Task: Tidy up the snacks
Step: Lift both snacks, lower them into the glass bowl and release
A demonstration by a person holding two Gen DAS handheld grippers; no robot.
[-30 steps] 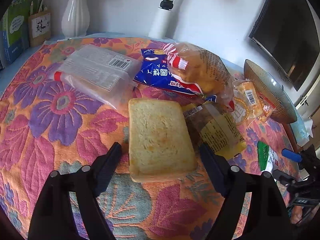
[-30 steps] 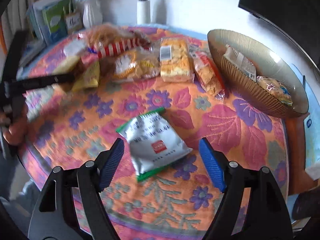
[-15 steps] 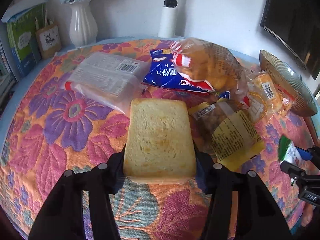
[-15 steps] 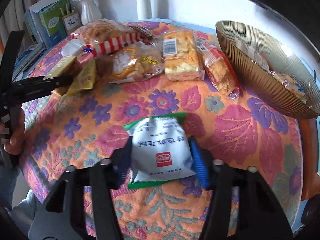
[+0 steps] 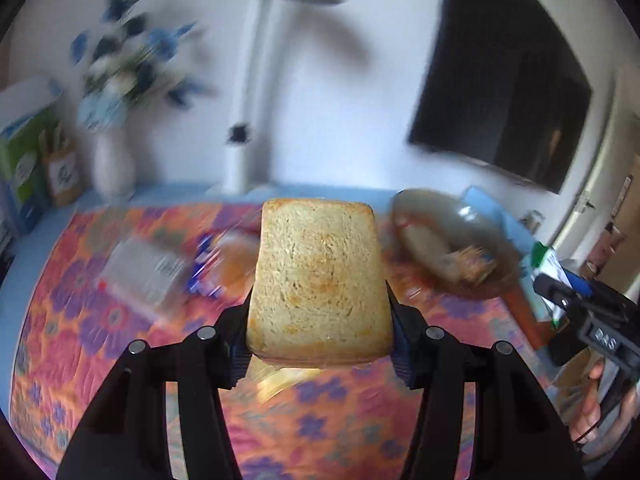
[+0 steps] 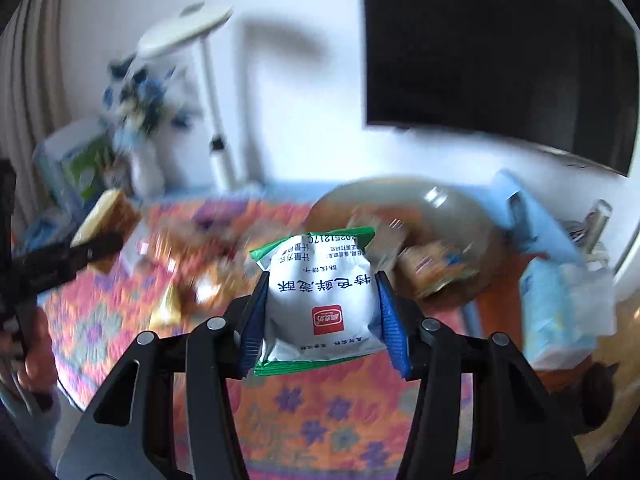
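Centre of the left wrist view: left gripper (image 5: 318, 336), fingers having just closed, pinches one wrapped bread slab (image 5: 318, 280) by its lower sides, lifted clear of the desk (image 5: 120, 320). Risk: the tall loaf could tip forward or slip in its clear film. One bowl (image 5: 452, 252) at right; snack packs left on the cloth are too blurred to count.

Centre of the right wrist view: right gripper (image 6: 322, 322), likewise just closed, pinches one white-and-green packet (image 6: 322, 296), airborne. Risk: the puffy bag could squirm out or crush. Bowl (image 6: 400, 204) behind holds snacks, number unclear; one vase (image 6: 146, 168) at upper left.
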